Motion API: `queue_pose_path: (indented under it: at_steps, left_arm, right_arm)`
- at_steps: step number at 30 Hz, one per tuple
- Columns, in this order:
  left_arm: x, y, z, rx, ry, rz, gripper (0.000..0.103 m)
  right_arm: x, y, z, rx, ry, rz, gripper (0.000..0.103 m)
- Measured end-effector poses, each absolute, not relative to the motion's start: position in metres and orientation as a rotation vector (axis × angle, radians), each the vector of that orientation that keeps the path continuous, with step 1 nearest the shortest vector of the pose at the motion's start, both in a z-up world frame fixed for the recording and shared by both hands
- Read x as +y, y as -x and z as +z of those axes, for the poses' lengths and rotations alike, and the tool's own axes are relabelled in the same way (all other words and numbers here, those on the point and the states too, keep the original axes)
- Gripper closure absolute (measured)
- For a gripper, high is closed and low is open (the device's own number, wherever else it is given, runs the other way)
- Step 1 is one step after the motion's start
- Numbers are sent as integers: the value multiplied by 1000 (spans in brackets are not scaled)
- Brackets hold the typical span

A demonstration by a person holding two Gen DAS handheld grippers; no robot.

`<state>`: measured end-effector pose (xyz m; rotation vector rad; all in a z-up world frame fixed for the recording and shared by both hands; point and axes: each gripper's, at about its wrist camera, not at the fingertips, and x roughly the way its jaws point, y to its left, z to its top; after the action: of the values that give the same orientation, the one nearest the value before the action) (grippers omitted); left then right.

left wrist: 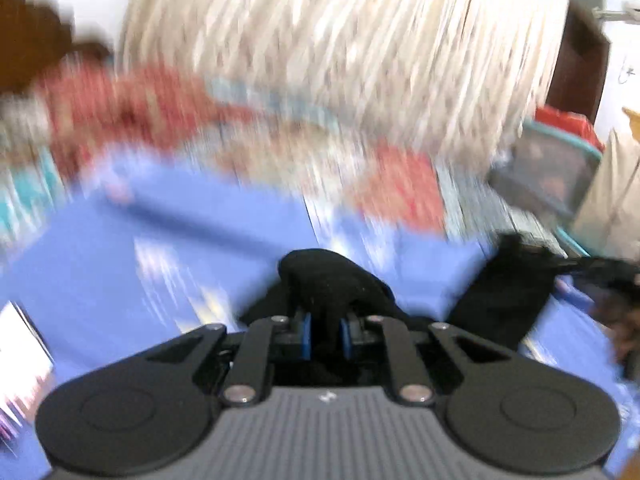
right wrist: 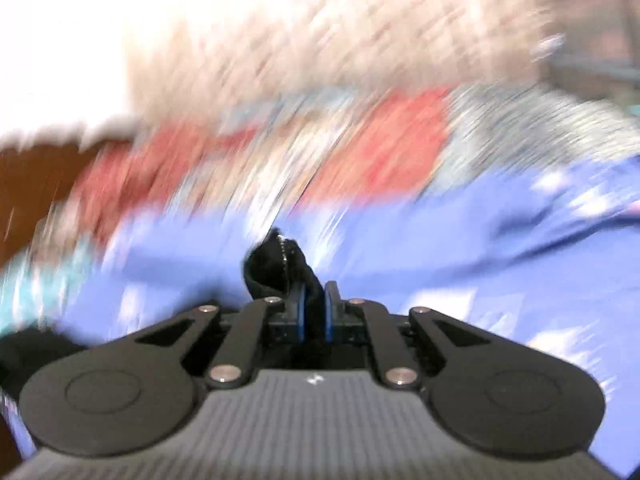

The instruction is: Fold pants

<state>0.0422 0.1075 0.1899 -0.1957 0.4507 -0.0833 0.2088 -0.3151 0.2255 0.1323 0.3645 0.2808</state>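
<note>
Black pants (left wrist: 332,280) bunch up over the blue-padded jaws of my left gripper (left wrist: 327,334), which is shut on a fold of the cloth. More of the black fabric (left wrist: 504,300) hangs off to the right in the left wrist view, above the blue sheet (left wrist: 120,260). In the right wrist view my right gripper (right wrist: 315,314) is shut on another bunch of the black pants (right wrist: 276,268), which sticks up past its pads. Both views are heavily blurred. How the rest of the pants lie is hidden.
A blue sheet (right wrist: 480,248) covers the surface below. Behind it lies red and patterned bedding (left wrist: 120,108) and a pale knitted blanket (left wrist: 340,40). A teal-rimmed box (left wrist: 556,168) stands at the right. Papers or a book (left wrist: 20,360) lie at the left edge.
</note>
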Motion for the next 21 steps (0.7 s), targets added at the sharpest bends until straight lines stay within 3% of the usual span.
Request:
queue_pose_path:
  at_steps: [5, 11, 13, 15, 16, 19, 21]
  left_arm:
    - [121, -2, 207, 333, 133, 1, 91]
    - [115, 29, 104, 692, 163, 20, 87]
    - [105, 46, 70, 819, 186, 1, 74]
    - [97, 63, 56, 869, 193, -19, 54]
    - [92, 71, 57, 876, 189, -34, 54]
    - [99, 88, 68, 867, 233, -74, 39]
    - [121, 91, 85, 826, 346, -92, 28]
  right_arm:
    - [-426, -189, 290, 151, -373, 32, 92]
    - [-539, -147, 254, 133, -642, -250, 92]
    - [-562, -144, 231, 165, -668, -367, 92]
    - [-576, -132, 214, 201, -683, -475, 91]
    - [-583, -125, 201, 222, -703, -540, 92]
    - [-606, -102, 170, 241, -789, -729, 85]
    - [-608, -84, 161, 246, -843, -762, 67]
